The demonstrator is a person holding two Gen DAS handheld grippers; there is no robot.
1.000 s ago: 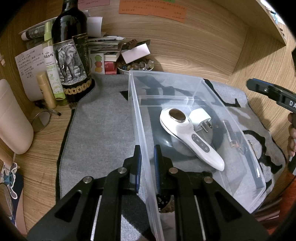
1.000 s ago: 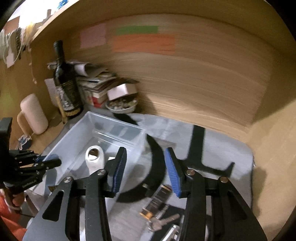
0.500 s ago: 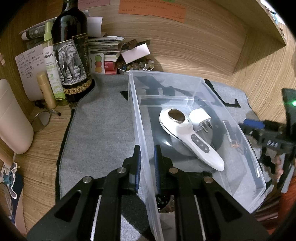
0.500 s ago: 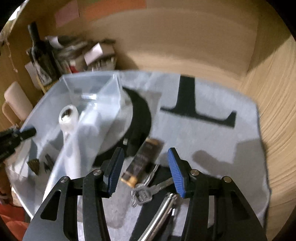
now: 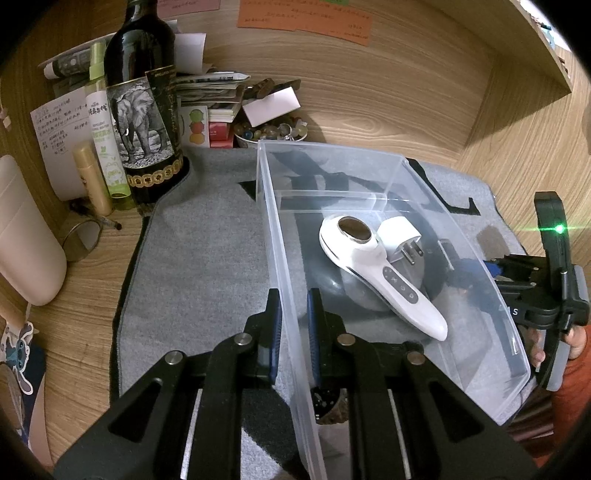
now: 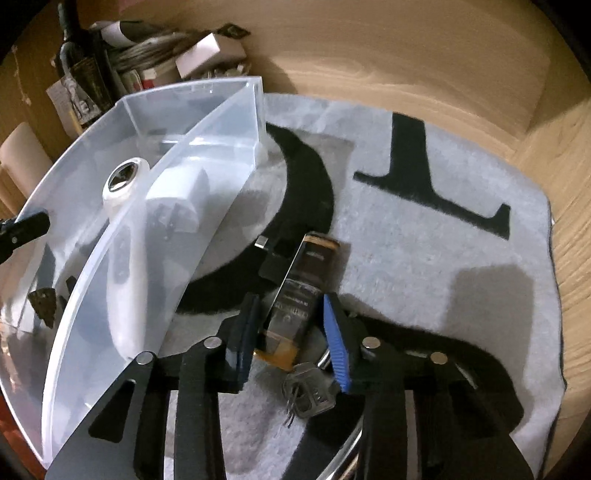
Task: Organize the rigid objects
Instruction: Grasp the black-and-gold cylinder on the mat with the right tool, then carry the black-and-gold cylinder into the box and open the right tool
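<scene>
Behind the clear bin (image 5: 369,173) I spot an elephant-label bottle (image 5: 142,110); left hand-held gripper (image 5: 294,314) pinches its wall, right hand-held gripper (image 6: 291,332) is closing around a lighter (image 6: 299,291), print unreadable.

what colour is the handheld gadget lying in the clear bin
White, with a dark round head; the gadget shows best in the left wrist view.

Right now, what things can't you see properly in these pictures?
- Keys, right wrist view: partly hidden behind the right gripper, whose jaws are closing around the dark lighter.
- Small dark thing in the clear bin, left wrist view: mostly hidden behind the left gripper; can't identify it.
- Orange note: writing too small.
- Shiny tool: cut off by the bottom edge.
</scene>
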